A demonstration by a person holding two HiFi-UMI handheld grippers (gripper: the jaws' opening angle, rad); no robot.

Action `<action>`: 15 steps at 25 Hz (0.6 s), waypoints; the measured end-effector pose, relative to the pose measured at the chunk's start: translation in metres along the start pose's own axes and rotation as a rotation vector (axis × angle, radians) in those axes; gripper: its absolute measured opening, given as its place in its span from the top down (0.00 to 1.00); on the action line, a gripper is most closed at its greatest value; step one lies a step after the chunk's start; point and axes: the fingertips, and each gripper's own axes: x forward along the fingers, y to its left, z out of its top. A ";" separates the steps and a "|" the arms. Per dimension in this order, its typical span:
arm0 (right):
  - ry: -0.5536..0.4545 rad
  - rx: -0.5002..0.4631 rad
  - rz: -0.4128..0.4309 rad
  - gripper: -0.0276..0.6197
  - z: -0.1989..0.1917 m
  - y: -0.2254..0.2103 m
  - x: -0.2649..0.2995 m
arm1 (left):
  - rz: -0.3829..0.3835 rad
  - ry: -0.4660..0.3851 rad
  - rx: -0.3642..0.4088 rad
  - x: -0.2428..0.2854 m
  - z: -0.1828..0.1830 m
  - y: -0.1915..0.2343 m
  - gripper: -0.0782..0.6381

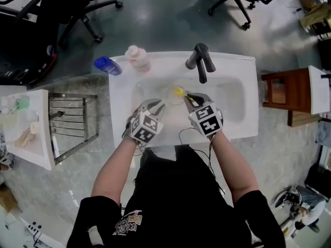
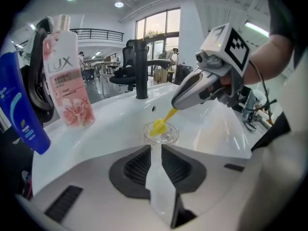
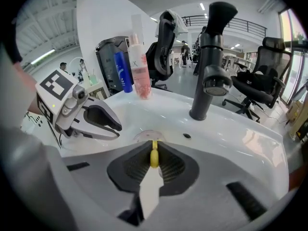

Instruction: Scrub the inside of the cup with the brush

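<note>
Your right tongs (image 3: 154, 144) are clamped on the yellow brush (image 3: 154, 157). They grip its handle far enough back that the head reaches past the rim and down into the clear cup (image 2: 163, 134). That cup stands upright in the bowl of the white sink (image 1: 235, 66), just in front of the black faucet (image 1: 200, 62). With the brush head inside it, the scrubbing looks under way.

Your left tongs (image 2: 156, 147) show a narrow gap with nothing in it. They hover just beside the cup, tips aimed at it, and I see no pad pressing on its wall. I judge that this leaves the cup unsteadied, so a firm stroke could tip it or slide it across the basin.

On the sink's back edge, a pink bottle (image 2: 67, 81) and a blue bottle (image 2: 21, 109) stand well apart from the cup and out of your way. Only the faucet spout overhangs near the brush, so mind it if you lift the handle. A metal rack (image 1: 72, 123) sits off to the left, away from the work.
</note>
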 end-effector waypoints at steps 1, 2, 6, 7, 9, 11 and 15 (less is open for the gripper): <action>-0.011 0.006 -0.007 0.90 0.002 0.002 -0.004 | 0.007 -0.020 -0.008 -0.006 0.004 0.001 0.81; -0.024 0.013 -0.015 0.90 0.004 0.003 -0.008 | 0.013 -0.041 -0.015 -0.013 0.008 0.003 0.81; -0.086 0.043 -0.057 0.90 0.012 0.011 -0.028 | 0.043 -0.124 -0.034 -0.044 0.024 0.008 0.81; -0.103 0.048 -0.067 0.90 0.014 0.013 -0.034 | 0.049 -0.144 -0.035 -0.052 0.028 0.009 0.81; -0.141 0.060 -0.086 0.90 0.021 0.019 -0.047 | 0.062 -0.185 -0.031 -0.070 0.037 0.011 0.81; -0.187 0.076 -0.100 0.90 0.030 0.026 -0.061 | 0.076 -0.228 -0.029 -0.087 0.045 0.014 0.82; -0.286 0.088 -0.135 0.90 0.051 0.040 -0.092 | 0.101 -0.335 -0.049 -0.125 0.061 0.022 0.84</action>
